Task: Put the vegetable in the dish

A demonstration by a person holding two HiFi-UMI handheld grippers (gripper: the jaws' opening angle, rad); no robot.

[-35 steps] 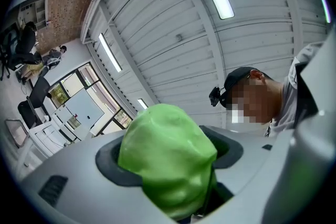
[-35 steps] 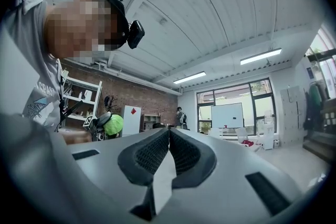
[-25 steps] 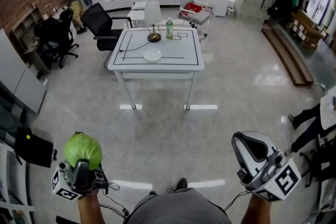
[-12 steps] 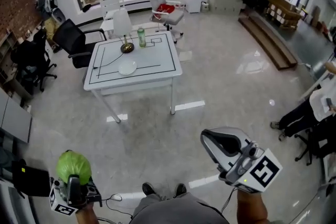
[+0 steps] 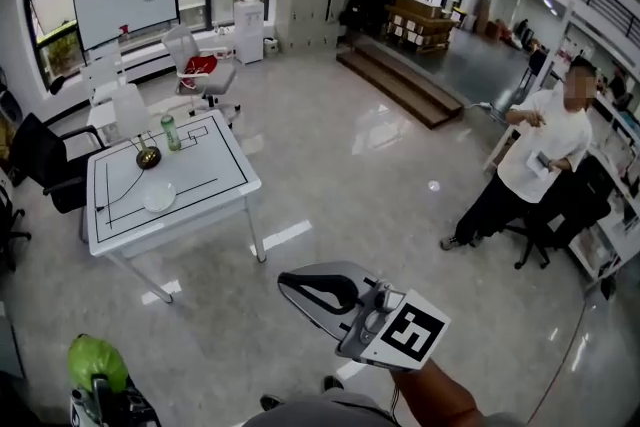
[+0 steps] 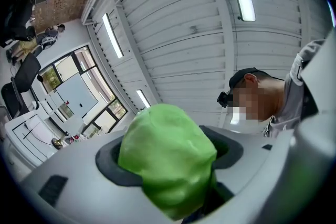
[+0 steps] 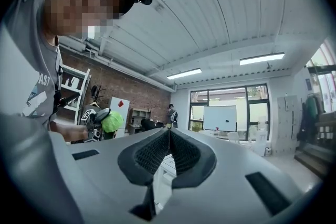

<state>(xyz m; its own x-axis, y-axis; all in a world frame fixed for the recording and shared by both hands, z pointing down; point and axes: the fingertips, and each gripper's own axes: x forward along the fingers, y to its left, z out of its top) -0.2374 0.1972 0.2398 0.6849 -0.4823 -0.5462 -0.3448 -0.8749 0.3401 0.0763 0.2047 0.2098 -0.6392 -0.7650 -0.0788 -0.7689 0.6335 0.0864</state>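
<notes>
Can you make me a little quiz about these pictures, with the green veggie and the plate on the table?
1. True or false: the left hand-held gripper is closed on the green vegetable.
2. Pick one. The white dish on the white table holds: A nothing; B the green vegetable; C a hand-held gripper.
3. Fill the gap: the right hand-held gripper has its jaws ____, with nothing between them.

Key: 1 true; 2 A; 3 shut.
</notes>
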